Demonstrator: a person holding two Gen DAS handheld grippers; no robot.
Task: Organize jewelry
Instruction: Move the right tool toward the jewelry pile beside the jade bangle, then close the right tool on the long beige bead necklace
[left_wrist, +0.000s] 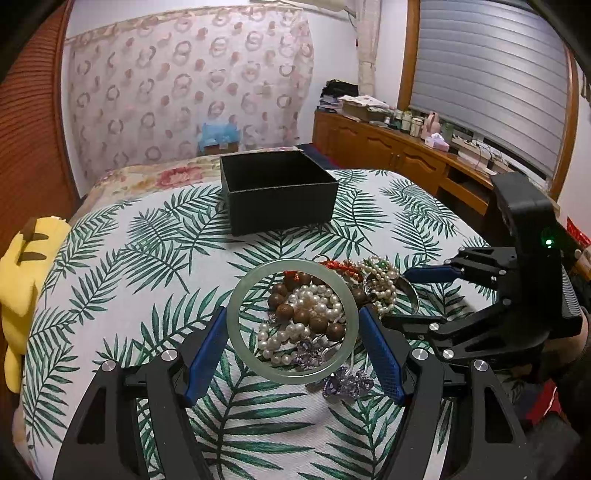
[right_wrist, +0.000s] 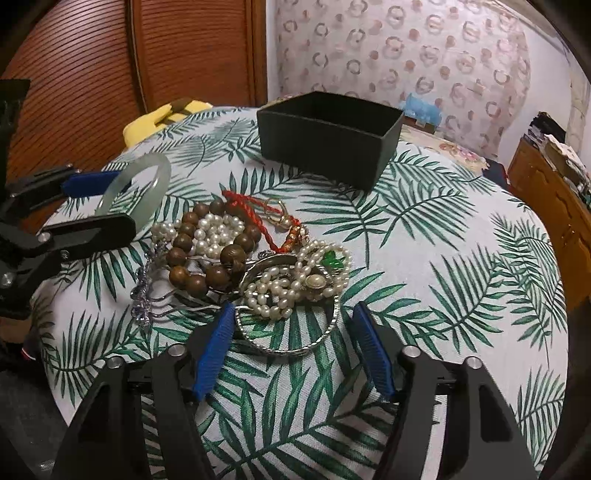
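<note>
Jade-green bangle (left_wrist: 293, 320) clamped in the left gripper (left_wrist: 291, 332) jaws — right gripper (right_wrist: 291, 347) jaws open, straddling a silver bangle (right_wrist: 288, 343).

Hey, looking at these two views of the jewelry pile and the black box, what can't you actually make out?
- Black box floor: both views, hidden behind its own near wall.
- Silver bangle, far side: right wrist view, buried under pearls.
- Purple piece: left wrist view, partly behind the jade bangle.
- Items on the cabinet: left wrist view, too small.
</note>
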